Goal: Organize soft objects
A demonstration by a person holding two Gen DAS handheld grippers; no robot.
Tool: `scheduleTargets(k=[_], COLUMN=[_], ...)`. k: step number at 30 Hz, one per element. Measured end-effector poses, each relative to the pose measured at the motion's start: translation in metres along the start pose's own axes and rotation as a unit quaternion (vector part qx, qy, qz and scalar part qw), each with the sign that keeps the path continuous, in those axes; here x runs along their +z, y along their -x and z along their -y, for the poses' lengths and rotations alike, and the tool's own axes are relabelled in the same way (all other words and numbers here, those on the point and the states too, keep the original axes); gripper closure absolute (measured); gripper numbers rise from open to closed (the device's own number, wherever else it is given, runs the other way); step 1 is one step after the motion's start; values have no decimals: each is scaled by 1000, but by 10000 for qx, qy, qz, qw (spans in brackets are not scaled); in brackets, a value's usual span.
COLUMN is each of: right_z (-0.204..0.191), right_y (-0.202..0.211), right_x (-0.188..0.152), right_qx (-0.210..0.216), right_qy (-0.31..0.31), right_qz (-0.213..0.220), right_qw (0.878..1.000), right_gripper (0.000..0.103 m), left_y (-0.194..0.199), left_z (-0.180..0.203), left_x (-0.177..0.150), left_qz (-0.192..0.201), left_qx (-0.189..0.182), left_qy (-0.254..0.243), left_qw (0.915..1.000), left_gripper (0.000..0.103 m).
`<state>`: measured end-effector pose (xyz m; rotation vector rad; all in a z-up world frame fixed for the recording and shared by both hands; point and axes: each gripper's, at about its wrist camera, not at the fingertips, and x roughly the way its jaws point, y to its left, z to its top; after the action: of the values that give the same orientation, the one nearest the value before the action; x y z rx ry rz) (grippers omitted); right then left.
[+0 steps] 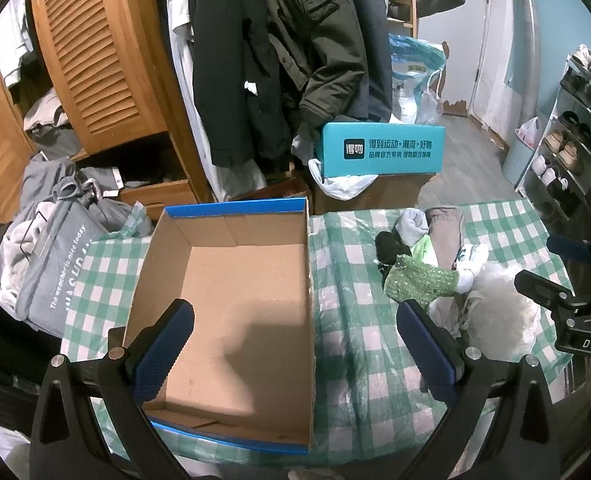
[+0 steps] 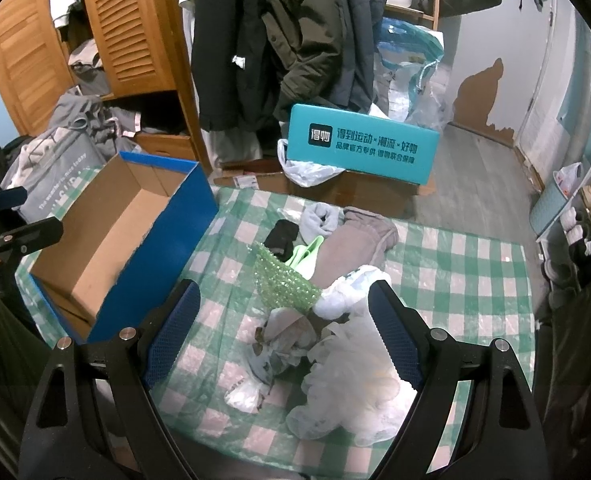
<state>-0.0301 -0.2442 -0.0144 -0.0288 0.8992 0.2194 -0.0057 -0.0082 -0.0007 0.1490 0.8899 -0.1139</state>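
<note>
Nothing is sorted yet: the open cardboard shoebox point(image 1: 231, 300) with the blue outside sits empty on the left of the tabletop point(image 2: 475, 280), which is covered in a green-and-white checked cloth, and every soft thing lies in one loose pile to its right. Your left hand-held gripper point(image 1: 295, 352) hovers over the box with its fingers spread wide and nothing between them. Your right hand-held gripper point(image 2: 283, 340) hangs above the near end of the pile, likewise spread apart and empty. Directly between its fingers you have the white mesh bath pouf point(image 2: 359, 380) and a crumpled patterned cloth point(image 2: 283, 340) just beside it. Farther back lie the green knitted piece point(image 2: 283, 284), a white sock point(image 2: 347, 292), a light green item point(image 2: 307, 252), a black sock point(image 2: 281, 236), a rolled pale sock point(image 2: 319, 218) and a taupe folded garment point(image 2: 355, 240), several of them touching or overlapping. By the look of it the whole job remains: each piece has to be lifted out and carried into the box, and the pouf is probably your easiest first pick.
</note>
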Motion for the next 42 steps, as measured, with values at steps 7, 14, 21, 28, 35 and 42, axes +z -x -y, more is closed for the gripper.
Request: scheduleTargets(k=[7,14,21,28,35,42], right_z=[0,0,1,1,2,2], right_y=[-1,-2,-1,-1,-1,1], right_x=[-1,0,0,1,0,3], right_qx=[3,-2,-5,0,-1,-7], right_qy=[-11,-10,-8,-12,-14,-9], right_qz=[-14,-19,-28,-34,-42,-54], right_qw=[10000,10000,10000,10000,10000,10000], right_gripper=[18,18,18,18,18,18], left_y=[-1,-1,0,-1,-1,-1], left_z=[2,1,1,0,1,5], left_x=[-3,-1,-1,0,-1,-8], left_qz=[-11,-20,-32,-38,-46,-64], left_qx=[-11,-5,-8,-15,-18,-60], left_qy=[-1,-1,2,2,0,3], left_qw=[10000,10000,10000,10000,10000,10000], left_gripper=[1,1,1,1,1,1])
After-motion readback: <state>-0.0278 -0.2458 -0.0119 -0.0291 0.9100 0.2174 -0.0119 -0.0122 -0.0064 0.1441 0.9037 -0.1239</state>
